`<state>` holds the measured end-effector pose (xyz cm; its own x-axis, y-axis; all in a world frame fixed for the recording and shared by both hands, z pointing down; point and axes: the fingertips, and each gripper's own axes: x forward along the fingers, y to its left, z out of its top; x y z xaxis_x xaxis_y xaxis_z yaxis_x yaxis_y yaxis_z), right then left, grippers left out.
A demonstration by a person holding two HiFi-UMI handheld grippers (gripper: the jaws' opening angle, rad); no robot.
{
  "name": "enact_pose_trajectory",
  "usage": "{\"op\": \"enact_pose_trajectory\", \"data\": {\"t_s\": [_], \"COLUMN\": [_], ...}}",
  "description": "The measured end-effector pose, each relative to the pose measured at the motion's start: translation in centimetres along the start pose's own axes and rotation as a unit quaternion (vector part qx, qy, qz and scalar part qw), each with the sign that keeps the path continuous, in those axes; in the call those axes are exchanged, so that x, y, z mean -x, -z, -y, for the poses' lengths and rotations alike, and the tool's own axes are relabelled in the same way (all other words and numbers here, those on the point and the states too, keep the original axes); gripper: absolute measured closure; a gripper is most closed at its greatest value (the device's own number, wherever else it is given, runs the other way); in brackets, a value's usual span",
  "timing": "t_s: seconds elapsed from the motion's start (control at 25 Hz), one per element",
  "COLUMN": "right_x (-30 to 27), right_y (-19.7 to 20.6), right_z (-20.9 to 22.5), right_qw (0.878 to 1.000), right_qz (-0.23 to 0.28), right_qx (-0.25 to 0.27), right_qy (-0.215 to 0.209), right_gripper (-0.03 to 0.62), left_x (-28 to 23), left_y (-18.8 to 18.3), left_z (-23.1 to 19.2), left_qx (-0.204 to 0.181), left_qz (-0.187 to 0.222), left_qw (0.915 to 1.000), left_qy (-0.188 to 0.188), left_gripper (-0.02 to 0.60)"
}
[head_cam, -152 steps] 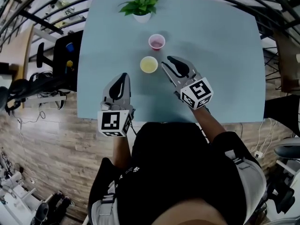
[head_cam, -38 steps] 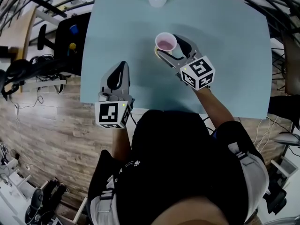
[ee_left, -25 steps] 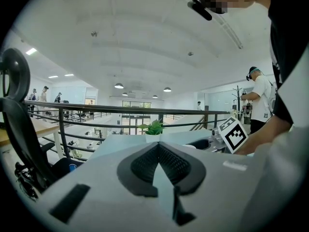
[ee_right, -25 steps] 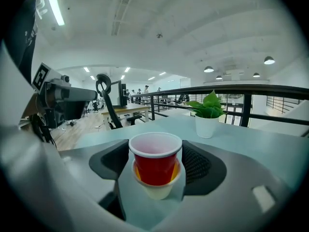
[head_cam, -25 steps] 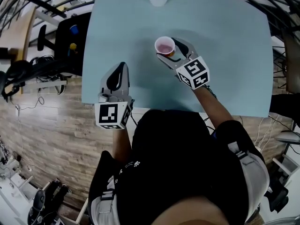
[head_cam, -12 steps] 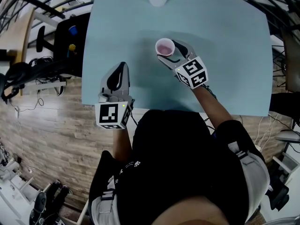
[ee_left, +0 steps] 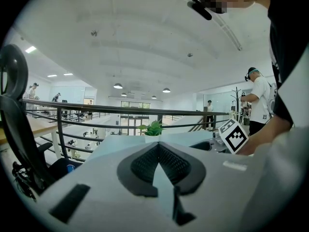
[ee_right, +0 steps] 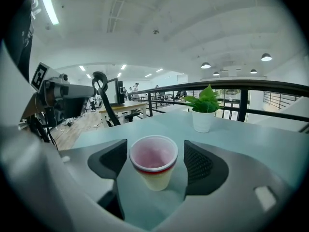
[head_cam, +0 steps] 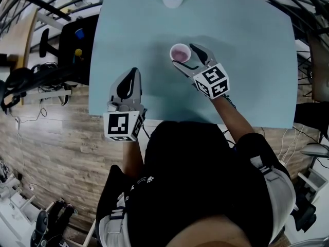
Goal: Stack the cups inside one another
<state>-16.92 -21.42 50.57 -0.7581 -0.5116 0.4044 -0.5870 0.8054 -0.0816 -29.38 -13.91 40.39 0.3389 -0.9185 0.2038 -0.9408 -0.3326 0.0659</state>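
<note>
Pink cup, nested in the yellow cup, is standing untouched between the jaws of the right hand-held gripper, which have just been opening.

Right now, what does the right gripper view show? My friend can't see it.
A pink cup sits inside a yellow cup on the table, between the jaws of the right gripper, which stand apart and have just been opening. A plant stands behind.
</note>
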Motion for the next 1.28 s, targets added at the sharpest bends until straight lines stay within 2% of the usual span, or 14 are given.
{"op": "enact_pose_trajectory", "data": {"t_s": [0.2, 0.4, 0.52, 0.72, 1.28], "right_x": [1.7, 3.7, 5.2, 7.5, 10.6], "right_y": [-2.3, -4.3, -5.4, -6.8, -7.2], "right_z": [0.2, -0.2, -0.4, 0.2, 1.3], "right_qw": [0.999, 0.996, 0.993, 0.988, 0.986], "right_qz": [0.042, 0.080, 0.113, 0.149, 0.155], "right_qx": [-0.015, -0.026, -0.034, -0.043, -0.057], "right_qy": [0.006, -0.004, -0.014, -0.015, -0.013], "right_gripper": [0.232, 0.284, 0.381, 0.583, 0.583], "left_x": [-0.3, -0.9, -1.4, -2.5, -4.5], "left_y": [-0.2, -0.6, -0.7, -1.3, -1.9], "left_z": [0.4, 1.5, 2.1, 3.2, 5.9], "left_qx": [-0.003, -0.005, -0.007, -0.012, -0.020], "left_qz": [0.002, 0.003, 0.002, 0.002, -0.002], "left_qw": [1.0000, 0.9999, 0.9997, 0.9994, 0.9982], "left_qy": [0.006, 0.016, 0.023, 0.033, 0.056], "left_gripper": [0.589, 0.589, 0.589, 0.589, 0.589]}}
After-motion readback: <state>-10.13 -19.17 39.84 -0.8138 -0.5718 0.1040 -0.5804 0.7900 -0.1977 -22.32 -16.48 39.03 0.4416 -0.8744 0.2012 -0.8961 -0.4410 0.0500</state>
